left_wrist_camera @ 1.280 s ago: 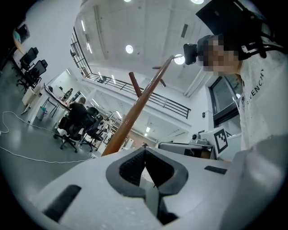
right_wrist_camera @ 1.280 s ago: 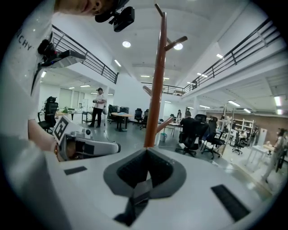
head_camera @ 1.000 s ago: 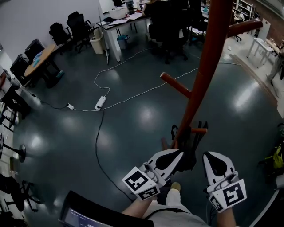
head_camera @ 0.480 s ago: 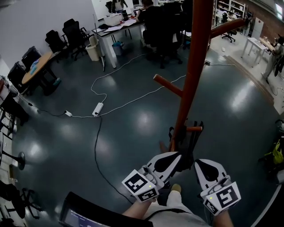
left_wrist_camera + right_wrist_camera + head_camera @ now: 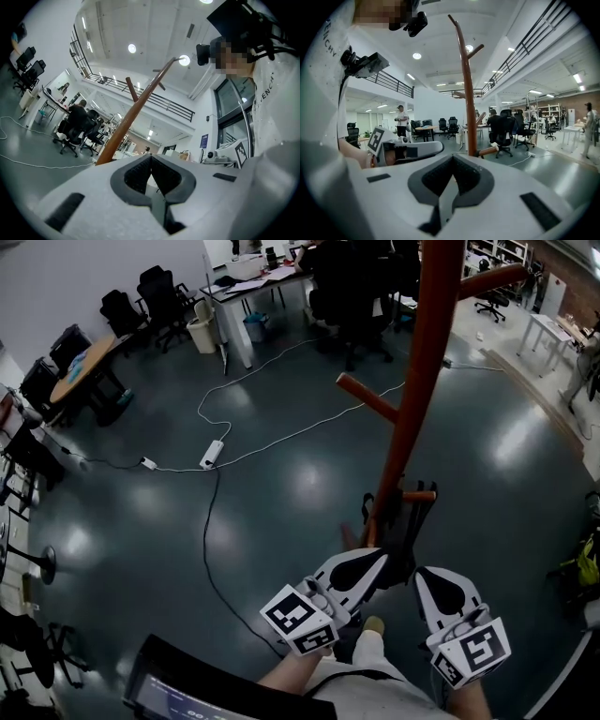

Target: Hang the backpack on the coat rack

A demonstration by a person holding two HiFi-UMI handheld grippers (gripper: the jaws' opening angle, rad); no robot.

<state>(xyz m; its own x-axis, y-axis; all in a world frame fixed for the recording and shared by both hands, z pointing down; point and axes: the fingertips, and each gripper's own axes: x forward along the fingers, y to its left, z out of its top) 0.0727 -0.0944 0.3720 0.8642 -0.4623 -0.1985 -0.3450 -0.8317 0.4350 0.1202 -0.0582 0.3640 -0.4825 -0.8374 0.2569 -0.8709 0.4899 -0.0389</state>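
coat rack pole (image 5: 411, 418) ahead, open floor (image 5: 281, 521) left

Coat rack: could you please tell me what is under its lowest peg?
A dark backpack with straps is against the pole beneath that peg. The rack's base is covered by the left tool.

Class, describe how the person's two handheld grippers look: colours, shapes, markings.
The left gripper and right gripper are alike: white, tapered plastic jaws with black ribbed pads, each carrying a white cube with black square markers.
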